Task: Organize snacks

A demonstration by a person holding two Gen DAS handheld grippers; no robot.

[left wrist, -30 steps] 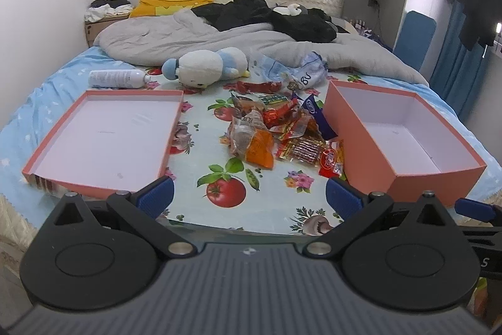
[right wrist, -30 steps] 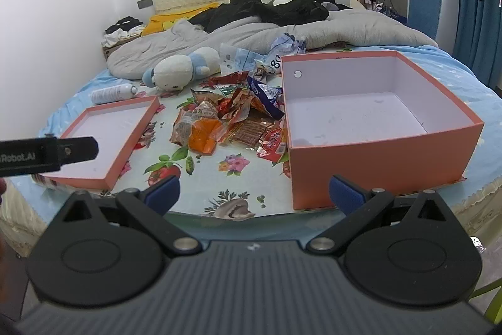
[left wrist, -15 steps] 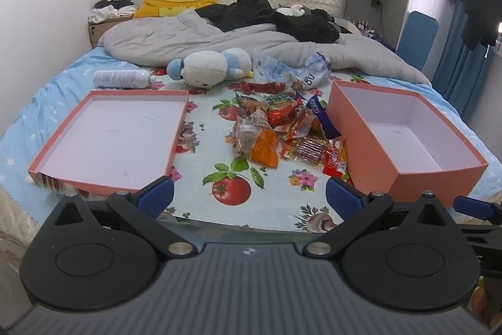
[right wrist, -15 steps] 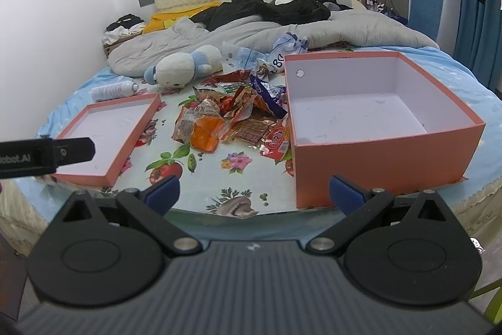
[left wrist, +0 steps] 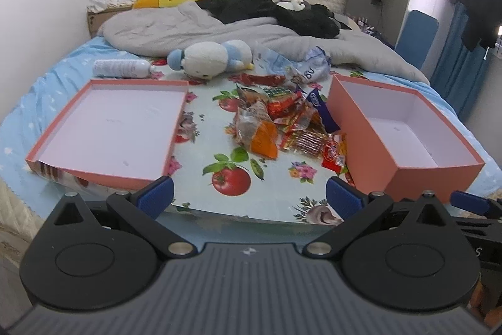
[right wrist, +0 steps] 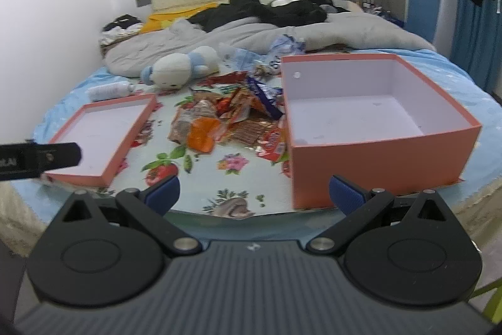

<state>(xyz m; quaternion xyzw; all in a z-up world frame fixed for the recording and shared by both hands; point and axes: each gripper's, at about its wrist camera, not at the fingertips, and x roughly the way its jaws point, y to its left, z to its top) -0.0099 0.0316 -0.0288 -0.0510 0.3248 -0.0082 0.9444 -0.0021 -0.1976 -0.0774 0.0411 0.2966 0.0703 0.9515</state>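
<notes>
Both tongs were hanging back at the foot of the bed (left wrist: pixel 40 96), nothing in either one. The left gripper (left wrist: pixel 249 198) had its blue fingers spread wide and empty, and the right gripper (right wrist: pixel 254 192) was spread just as wide, also empty.

The snacks (left wrist: pixel 282 118) were all in one messy pile on the fruit-print cloth (left wrist: pixel 232 178), well ahead of both sets of fingertips and not touching either. From the left wrist view the pile sat a bit right of centre, between the lid (left wrist: pixel 103 175) on the left and the box (left wrist: pixel 354 121) on the right. An orange packet (left wrist: pixel 263 142) was the nearest piece of the heap. A red wrapper (left wrist: pixel 334 151) lay right up against the box's near wall.

From the right wrist view the pile (right wrist: pixel 232 121) was ahead and left of centre, with the box (right wrist: pixel 382 162) right in front of the right finger. The lid (right wrist: pixel 108 176) was further left, and the left gripper's black body (right wrist: pixel 37 159) poked in over its near corner. That view was slightly blurred.

Behind the pile lay a plush toy (left wrist: pixel 210 58), a white bottle (left wrist: pixel 120 68) and a grey blanket (left wrist: pixel 188 30).
</notes>
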